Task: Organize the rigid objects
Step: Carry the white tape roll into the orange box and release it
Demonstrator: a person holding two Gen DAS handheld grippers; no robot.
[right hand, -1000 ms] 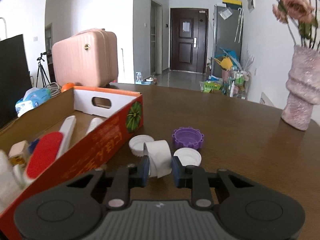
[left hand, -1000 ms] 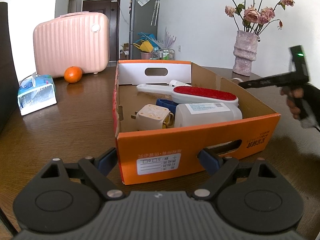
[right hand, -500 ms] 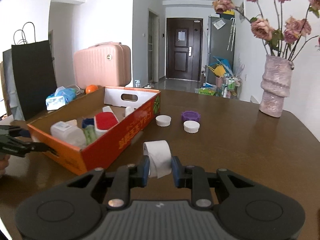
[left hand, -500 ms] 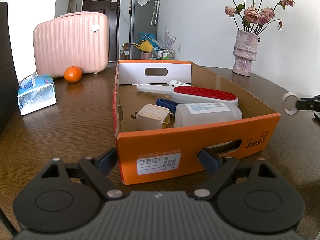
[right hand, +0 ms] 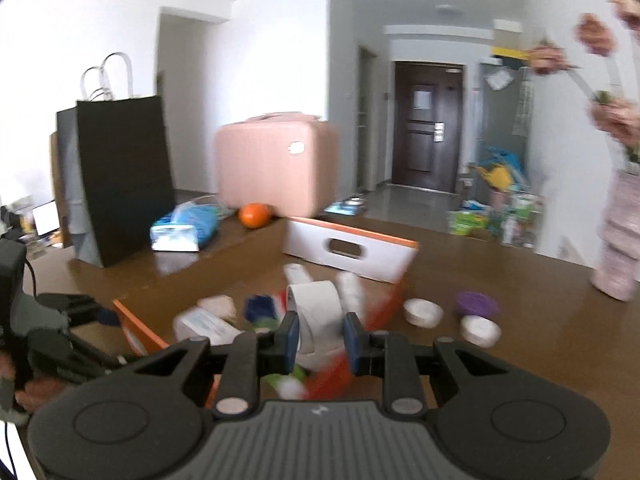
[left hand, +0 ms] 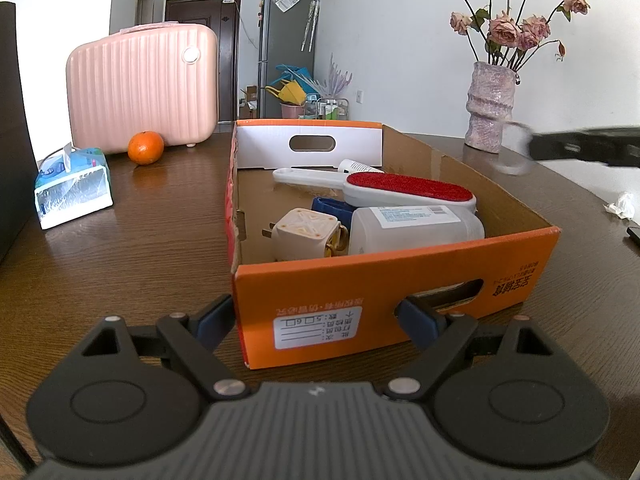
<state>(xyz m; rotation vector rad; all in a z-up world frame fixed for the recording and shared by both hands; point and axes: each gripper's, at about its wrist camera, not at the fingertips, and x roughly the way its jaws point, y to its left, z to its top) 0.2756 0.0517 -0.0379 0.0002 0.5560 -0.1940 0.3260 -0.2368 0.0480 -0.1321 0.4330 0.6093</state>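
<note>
An orange cardboard box [left hand: 400, 304] stands on the wooden table and holds a red lint brush [left hand: 408, 190], a white bottle [left hand: 416, 228], a beige plug adapter [left hand: 308, 234] and a blue item. My left gripper [left hand: 320, 316] is open, its fingers either side of the box's near wall. My right gripper [right hand: 319, 338] is shut on a white tape roll [right hand: 318, 322] and holds it above the box's right side; it appears blurred in the left wrist view [left hand: 516, 148]. Two white lids [right hand: 423, 312] and a purple lid [right hand: 476, 304] lie on the table right of the box.
A pink suitcase [left hand: 142, 84], an orange [left hand: 146, 147] and a tissue pack [left hand: 72, 188] stand left of the box. A black paper bag [right hand: 116, 176] is further left. A vase of dried roses [left hand: 490, 106] stands at the right. A crumpled paper scrap [left hand: 620, 206] lies near the right edge.
My right gripper has lifted the tape roll and swung left, from beside the lids to over the box. The left gripper has not moved.
</note>
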